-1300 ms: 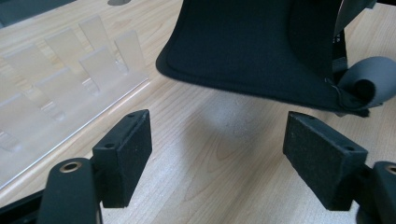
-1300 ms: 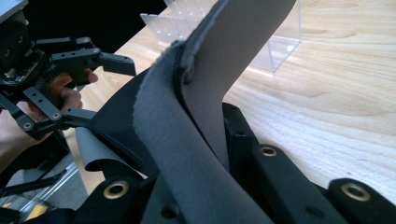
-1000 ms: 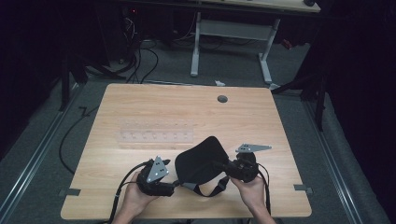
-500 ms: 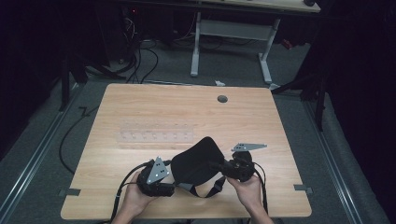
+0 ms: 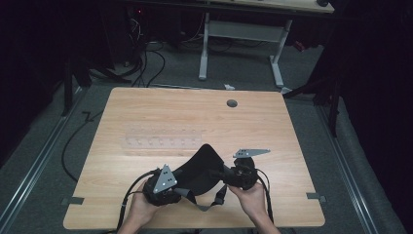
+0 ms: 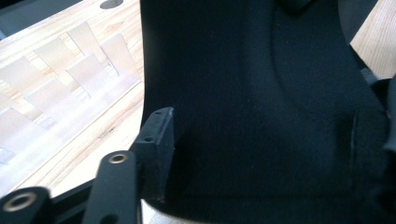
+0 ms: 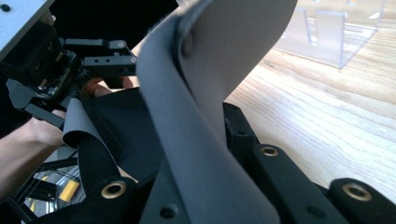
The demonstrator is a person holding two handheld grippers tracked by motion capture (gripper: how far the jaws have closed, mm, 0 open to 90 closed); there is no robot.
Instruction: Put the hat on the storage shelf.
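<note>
Your right gripper [image 5: 229,174] has its jaws clamped on the edge of the black pad [image 5: 199,165], holding it up off the near side of the table [image 5: 272,126]. Your left gripper [image 5: 171,189] has just been closing its jaws around the pad's other edge; can't tell if they're pinching it. The clear rack [image 5: 160,141] sits just behind.

One black fabric mask [image 5: 202,168] with grey straps is seen, and one clear plastic rack [image 5: 163,143] is counted on one wooden tabletop [image 5: 195,117]. Two grippers are counted: the left gripper [image 5: 176,187] and the right gripper [image 5: 220,173]. One round hole [image 5: 232,103] is found at the far edge.
</note>
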